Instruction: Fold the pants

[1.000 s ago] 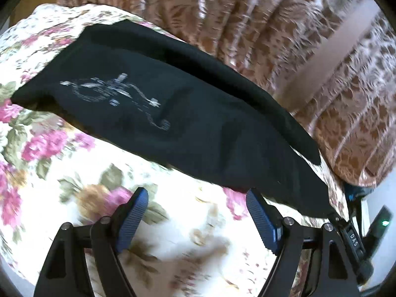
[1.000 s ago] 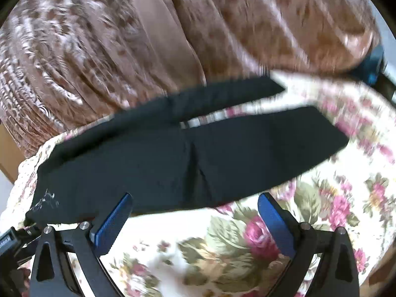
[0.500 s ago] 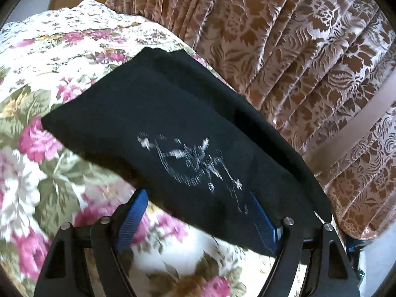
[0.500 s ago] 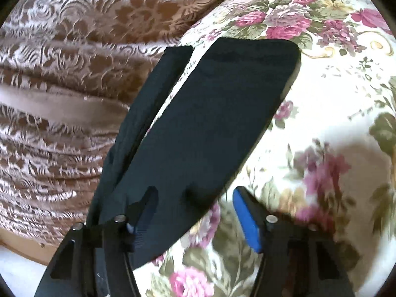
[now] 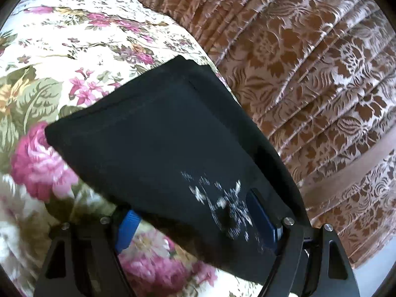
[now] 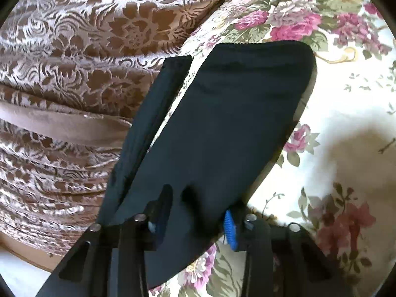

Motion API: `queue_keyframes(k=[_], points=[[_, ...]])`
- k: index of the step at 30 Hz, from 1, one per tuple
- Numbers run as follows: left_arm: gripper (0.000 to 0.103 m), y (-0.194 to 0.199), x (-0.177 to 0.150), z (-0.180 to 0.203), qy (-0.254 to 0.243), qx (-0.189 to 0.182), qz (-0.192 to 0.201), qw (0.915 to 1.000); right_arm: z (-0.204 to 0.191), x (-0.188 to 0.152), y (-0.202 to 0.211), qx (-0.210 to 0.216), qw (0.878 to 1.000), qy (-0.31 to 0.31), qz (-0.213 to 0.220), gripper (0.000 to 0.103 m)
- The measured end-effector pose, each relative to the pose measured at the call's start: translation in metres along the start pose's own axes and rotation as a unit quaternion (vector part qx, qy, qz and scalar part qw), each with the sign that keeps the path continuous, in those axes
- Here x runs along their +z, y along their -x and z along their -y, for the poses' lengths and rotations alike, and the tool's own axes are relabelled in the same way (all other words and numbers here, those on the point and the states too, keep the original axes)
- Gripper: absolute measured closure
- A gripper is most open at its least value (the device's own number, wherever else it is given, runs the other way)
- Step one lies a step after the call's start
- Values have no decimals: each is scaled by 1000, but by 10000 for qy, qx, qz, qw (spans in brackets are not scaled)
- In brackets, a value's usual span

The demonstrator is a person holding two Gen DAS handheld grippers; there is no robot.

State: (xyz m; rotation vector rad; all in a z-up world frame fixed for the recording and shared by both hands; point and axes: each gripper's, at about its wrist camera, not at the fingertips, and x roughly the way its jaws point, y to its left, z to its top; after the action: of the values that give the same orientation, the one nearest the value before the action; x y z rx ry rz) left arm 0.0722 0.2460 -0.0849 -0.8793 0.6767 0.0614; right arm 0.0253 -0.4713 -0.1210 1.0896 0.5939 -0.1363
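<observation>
Black pants (image 5: 160, 136) lie flat on a floral bedspread (image 5: 61, 37). In the left wrist view their waist end, with a white print (image 5: 222, 203), reaches in between the blue pads of my left gripper (image 5: 195, 224). Its jaws stand wide, one pad under the cloth edge, and they do not pinch it. In the right wrist view I see the leg end of the pants (image 6: 235, 123), with the other leg (image 6: 158, 104) beside it. The jaws of my right gripper (image 6: 195, 220) are closing. The near edge of the leg puckers between the pads, with a gap still left.
A brown patterned curtain (image 5: 309, 74) hangs close behind the far edge of the bed, also visible as the curtain (image 6: 74, 37) in the right wrist view. The bedspread (image 6: 346, 99) stretches out to the right of the leg end. A strip of wood floor (image 6: 29, 255) shows below the curtain.
Both grippers came in low over the pants. The left one slid onto the printed waist end. The right one rolled, reached the leg end, and its jaws narrowed around the cloth.
</observation>
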Motion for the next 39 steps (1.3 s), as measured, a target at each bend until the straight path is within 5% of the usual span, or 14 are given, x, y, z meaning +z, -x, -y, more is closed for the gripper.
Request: queue_keyframes(k=[7, 17, 19, 23, 27, 39], points=[[16, -10, 5, -2, 152, 63, 287, 9995, 12, 6, -11, 454, 9987, -220, -69, 83], [13, -23, -2, 6, -281, 450, 265, 9982, -1, 1, -20, 4, 9994, 346, -41, 91], [18, -22, -2, 4, -254, 457, 258, 9983, 1, 1, -19, -8, 9995, 330, -5, 92], [63, -21, -2, -1, -204, 793, 291, 9962, 1, -1, -17, -31, 9993, 352, 84, 93], [87, -21, 1, -12, 23, 529, 119, 9985, -3, -2, -13, -154, 9986, 451, 209, 93], [97, 31, -4, 6, -410, 13, 494, 9979, -24, -3, 23, -261, 9941, 884, 581, 94]])
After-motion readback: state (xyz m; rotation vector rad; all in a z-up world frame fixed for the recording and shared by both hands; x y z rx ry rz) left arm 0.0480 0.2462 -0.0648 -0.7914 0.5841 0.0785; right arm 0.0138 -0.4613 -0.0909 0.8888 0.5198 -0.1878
